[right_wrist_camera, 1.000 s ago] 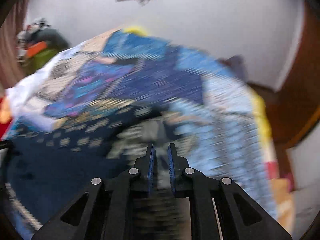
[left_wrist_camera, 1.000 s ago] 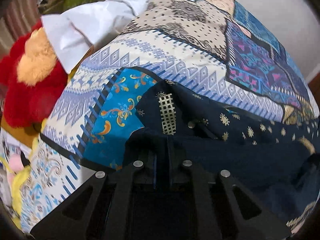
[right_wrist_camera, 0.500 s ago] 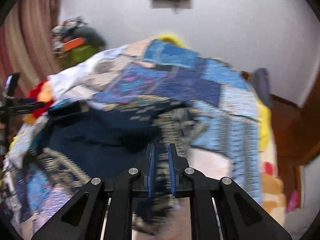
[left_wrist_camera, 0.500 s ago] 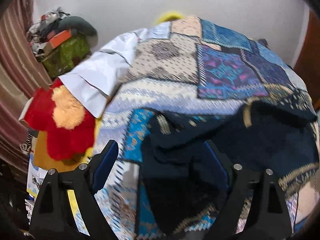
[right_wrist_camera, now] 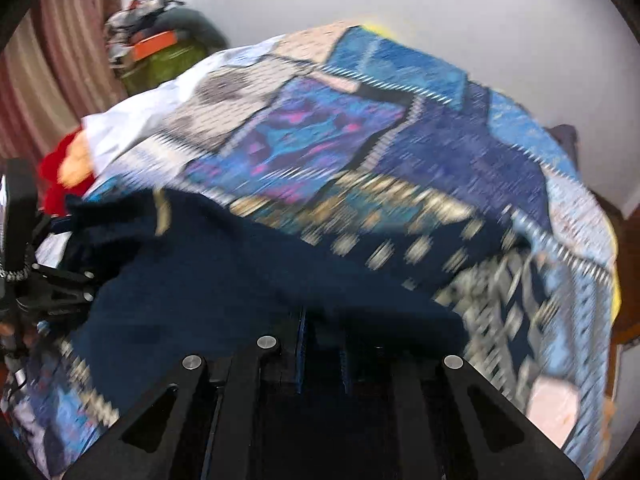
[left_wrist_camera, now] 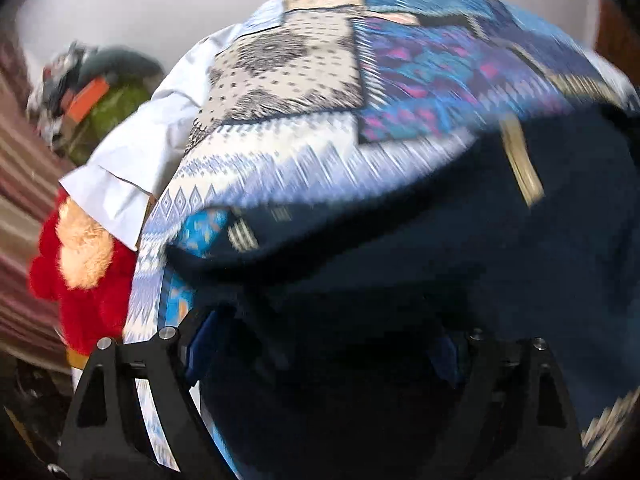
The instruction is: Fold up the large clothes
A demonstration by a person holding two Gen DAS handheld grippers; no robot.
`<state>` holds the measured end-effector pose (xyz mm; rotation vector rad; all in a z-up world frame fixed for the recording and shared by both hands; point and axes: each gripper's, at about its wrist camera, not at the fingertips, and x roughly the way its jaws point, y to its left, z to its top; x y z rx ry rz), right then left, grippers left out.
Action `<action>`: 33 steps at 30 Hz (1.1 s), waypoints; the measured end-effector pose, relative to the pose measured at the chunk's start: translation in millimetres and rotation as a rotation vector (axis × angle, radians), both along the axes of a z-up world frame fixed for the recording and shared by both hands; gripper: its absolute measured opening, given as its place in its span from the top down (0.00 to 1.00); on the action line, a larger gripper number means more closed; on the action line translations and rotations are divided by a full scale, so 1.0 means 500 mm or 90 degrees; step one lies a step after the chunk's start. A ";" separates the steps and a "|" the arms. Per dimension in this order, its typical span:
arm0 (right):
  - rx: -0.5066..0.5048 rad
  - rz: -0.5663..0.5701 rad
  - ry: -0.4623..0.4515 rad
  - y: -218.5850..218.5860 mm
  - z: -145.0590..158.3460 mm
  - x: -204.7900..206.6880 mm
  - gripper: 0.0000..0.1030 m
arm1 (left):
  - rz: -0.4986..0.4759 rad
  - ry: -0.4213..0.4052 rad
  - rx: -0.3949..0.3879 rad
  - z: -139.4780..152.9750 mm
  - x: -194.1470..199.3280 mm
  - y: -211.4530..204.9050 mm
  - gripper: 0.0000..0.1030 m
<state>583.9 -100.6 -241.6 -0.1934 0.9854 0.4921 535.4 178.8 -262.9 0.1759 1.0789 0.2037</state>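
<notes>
Navy garment (left_wrist_camera: 400, 280) lies on the patterned bedspread (left_wrist_camera: 304, 92), near side. The left gripper (left_wrist_camera: 324, 348) stands wide apart above it; the right gripper (right_wrist_camera: 322, 354) is together, seemingly pinching its blurred edge.

No text, label, brand, number or sign can be read in either view. Only woven and printed patterns are seen on the patchwork bedspread (left_wrist_camera: 304, 92) and on the dark navy garment (right_wrist_camera: 248, 280), and nothing resembling lettering is made out among them. The orange item (right_wrist_camera: 154, 49) on the pile by the wall is too blurred for any marking to be told.
</notes>
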 end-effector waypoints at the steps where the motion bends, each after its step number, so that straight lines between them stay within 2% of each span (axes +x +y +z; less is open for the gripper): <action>1: 0.002 -0.003 -0.011 -0.002 0.003 0.019 0.91 | 0.017 -0.007 -0.017 0.009 0.019 0.015 0.15; 5: -0.106 -0.085 -0.128 -0.008 0.029 0.051 0.91 | 0.095 -0.074 0.011 0.073 0.048 0.048 0.15; 7: -0.152 -0.116 -0.159 -0.018 0.043 0.056 0.91 | 0.122 -0.094 -0.011 0.106 0.042 0.075 0.15; 10: -0.105 -0.098 -0.134 -0.051 0.072 0.034 0.91 | 0.121 -0.108 -0.062 0.145 0.004 0.110 0.15; 12: -0.070 -0.092 -0.137 -0.080 0.099 -0.006 0.91 | 0.112 -0.105 -0.082 0.157 -0.037 0.124 0.15; 16: 0.006 -0.068 -0.087 -0.135 0.121 -0.084 0.91 | 0.100 -0.064 -0.097 0.139 -0.136 0.141 0.15; 19: 0.015 -0.063 -0.042 -0.157 0.103 -0.136 0.91 | 0.095 -0.027 -0.121 0.103 -0.206 0.150 0.15; 23: -0.002 -0.050 0.027 -0.163 0.041 -0.194 0.91 | 0.091 0.031 -0.197 0.030 -0.274 0.150 0.15; 24: -0.008 -0.042 0.043 -0.158 0.020 -0.206 0.91 | 0.085 0.038 -0.198 0.013 -0.288 0.140 0.15; 27: -0.103 -0.018 0.044 -0.125 -0.040 -0.231 0.91 | 0.041 0.020 -0.132 0.003 -0.309 0.089 0.10; 30: -0.201 0.006 -0.055 -0.092 -0.057 -0.265 0.91 | -0.004 0.020 -0.045 -0.012 -0.305 0.036 0.09; 33: -0.270 0.008 -0.089 -0.071 -0.066 -0.273 0.91 | -0.018 0.037 0.094 -0.055 -0.292 0.007 0.08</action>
